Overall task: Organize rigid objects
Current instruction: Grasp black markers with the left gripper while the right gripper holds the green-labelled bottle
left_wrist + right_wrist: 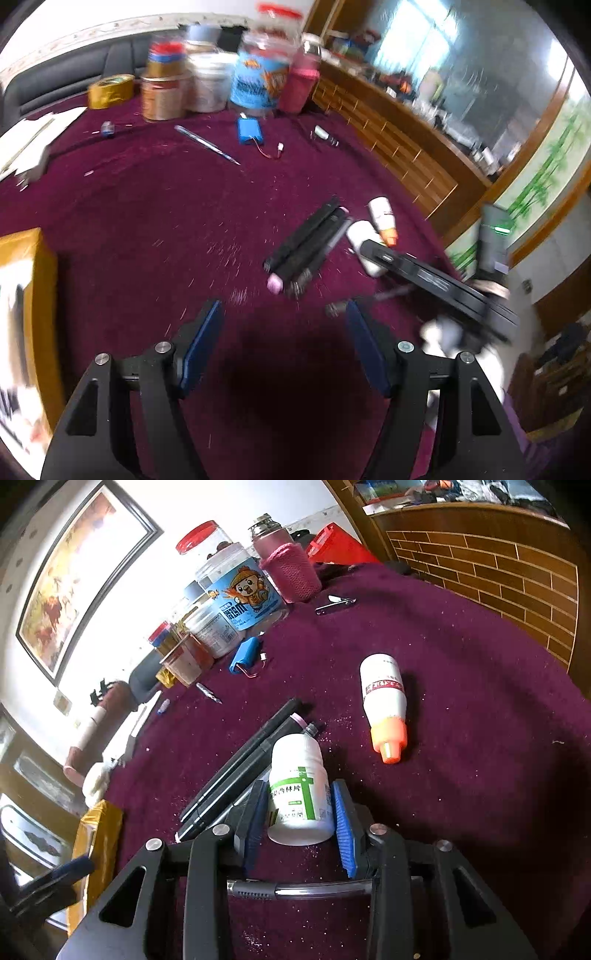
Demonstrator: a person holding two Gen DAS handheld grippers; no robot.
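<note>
Jaws of the right gripper [300, 805] clench one white pill bottle [300, 786]; left gripper [283, 314] released. Nearby: one orange-capped bottle [384, 705], three dark markers [240, 768].

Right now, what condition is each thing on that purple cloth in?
White pill bottle with green label: lying down, between the right gripper fingers.
White bottle with orange cap: lying on its side, capped.
Black marker pens: lying side by side.
Left gripper: open, empty.
Red-lidded clear jar: upright, closed.
</note>
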